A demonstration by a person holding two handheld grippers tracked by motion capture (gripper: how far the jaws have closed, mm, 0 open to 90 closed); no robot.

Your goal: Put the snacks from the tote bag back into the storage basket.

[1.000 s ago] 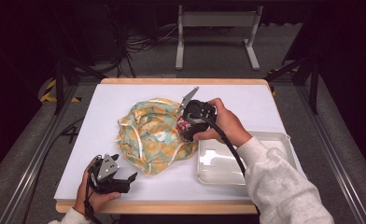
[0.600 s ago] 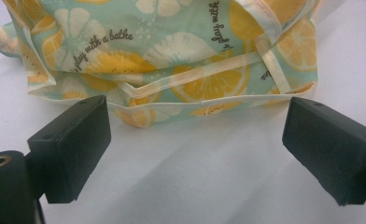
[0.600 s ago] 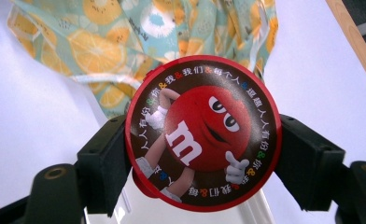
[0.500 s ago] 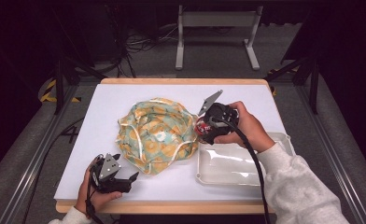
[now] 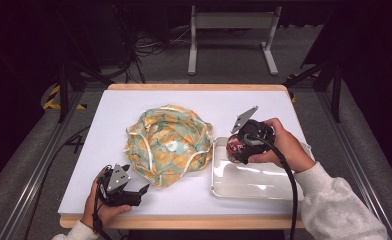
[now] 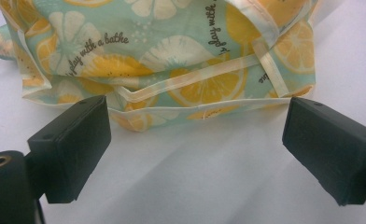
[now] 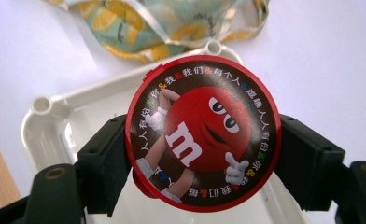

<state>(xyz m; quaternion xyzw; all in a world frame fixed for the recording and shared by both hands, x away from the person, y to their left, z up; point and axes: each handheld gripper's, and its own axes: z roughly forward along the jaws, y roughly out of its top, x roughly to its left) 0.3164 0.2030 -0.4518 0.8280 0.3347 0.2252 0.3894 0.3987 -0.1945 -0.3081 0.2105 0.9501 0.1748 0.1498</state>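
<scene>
A round red candy tin (image 7: 202, 133) with a red cartoon figure on its lid sits between the jaws of my right gripper (image 7: 202, 154), which is shut on its sides. In the high view the right gripper (image 5: 236, 147) holds the tin (image 5: 234, 146) over the left end of a white tray (image 5: 264, 182). A lemon-print cloth bag (image 5: 168, 142) lies crumpled in the middle of the table. My left gripper (image 5: 134, 192) rests open near the front left, its jaws spread wide and pointing at the bag's near hem (image 6: 172, 100).
The white table top (image 5: 109, 125) has bare room to the left and behind the bag. The tray (image 7: 45, 126) lies at the right, close to the wooden front edge (image 5: 194, 222). Dark floor, cables and a metal stand lie beyond the table.
My right gripper has carried the tin from above the bag's right side rightwards and down to the tray's left end. The left gripper has stayed put.
</scene>
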